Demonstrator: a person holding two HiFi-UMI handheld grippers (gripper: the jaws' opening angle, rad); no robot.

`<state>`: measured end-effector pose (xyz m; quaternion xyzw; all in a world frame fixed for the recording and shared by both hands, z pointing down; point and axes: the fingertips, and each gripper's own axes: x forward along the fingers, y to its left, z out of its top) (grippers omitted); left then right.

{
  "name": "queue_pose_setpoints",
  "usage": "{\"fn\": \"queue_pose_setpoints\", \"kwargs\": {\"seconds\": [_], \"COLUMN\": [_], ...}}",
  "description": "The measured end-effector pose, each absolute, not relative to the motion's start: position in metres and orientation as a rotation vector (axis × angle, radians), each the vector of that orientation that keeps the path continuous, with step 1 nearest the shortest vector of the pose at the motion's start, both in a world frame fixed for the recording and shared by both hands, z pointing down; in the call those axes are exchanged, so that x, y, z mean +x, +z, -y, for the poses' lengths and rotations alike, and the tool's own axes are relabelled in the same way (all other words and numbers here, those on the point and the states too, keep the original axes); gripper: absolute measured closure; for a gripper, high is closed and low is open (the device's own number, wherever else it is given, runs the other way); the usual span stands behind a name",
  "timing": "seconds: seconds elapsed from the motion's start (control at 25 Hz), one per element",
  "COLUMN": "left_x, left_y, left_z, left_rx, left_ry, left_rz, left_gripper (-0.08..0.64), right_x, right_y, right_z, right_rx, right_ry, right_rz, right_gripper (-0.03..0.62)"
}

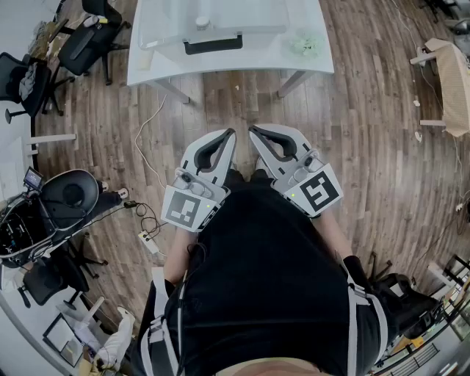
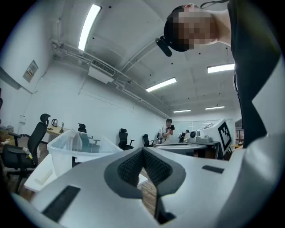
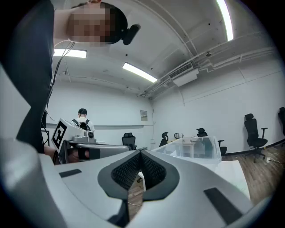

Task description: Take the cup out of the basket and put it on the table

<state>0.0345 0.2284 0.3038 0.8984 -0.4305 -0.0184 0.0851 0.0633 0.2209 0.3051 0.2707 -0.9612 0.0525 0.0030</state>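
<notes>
- I'm reading this as pre-approach. Nothing is reached yet, and the table (image 1: 242, 62) is standing well apart from both grippers with wood floor between.
- The basket (image 1: 158, 35), clear plastic, is taking up the table's left and middle, with its dark handle facing the near edge.
- The cup (image 1: 202, 22) is showing only as a small white round shape inside the basket, about mid-width. I'm taking it for the cup, but it's too small to read further.
- A small pale green object (image 1: 305, 45) is lying toward the table's right edge, apart from the basket. I'm keeping the set-down off it.
- For the pick, I'm planning to step in and open one gripper before crossing the basket's rim. I'm coming down on the cup from above, not through the wall.
- Then I'm pinching it squarely and lifting straight until it clears the rim. I'm placing it on the bare strip along the near edge.
- The basket looks light, so I'm expecting it to slide if a jaw snags the wall. The spare gripper may need to steady the rim.
- Left gripper (image 1: 231, 133): the jaws are meeting at the tips with nothing between them. It's touching nothing and pointing level at the table.
- Right gripper (image 1: 252, 130): it's fully closed, empty and level, sitting just beside the left one.
</notes>
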Motion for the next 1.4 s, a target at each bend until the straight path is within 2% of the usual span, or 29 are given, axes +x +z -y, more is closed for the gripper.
{"fn": "queue_pose_setpoints", "kwargs": {"seconds": [0.64, 1.4], "left_x": [0.028, -0.025], "left_y": [0.305, 0.304], "left_z": [-0.231, -0.232], "left_rx": [2.677, 2.714], "left_ry": [-0.059, -0.052], "left_rz": [1.278, 1.211], "left_gripper": [0.541, 0.541], "right_x": [0.062, 0.048], "right_y": [0.308, 0.302], "right_z": [-0.216, -0.192], "right_rx": [0.899, 1.103], "right_ry": [0.232, 0.22], "right_rz": [3.011, 2.925], "right_gripper": [0.574, 0.574]}}
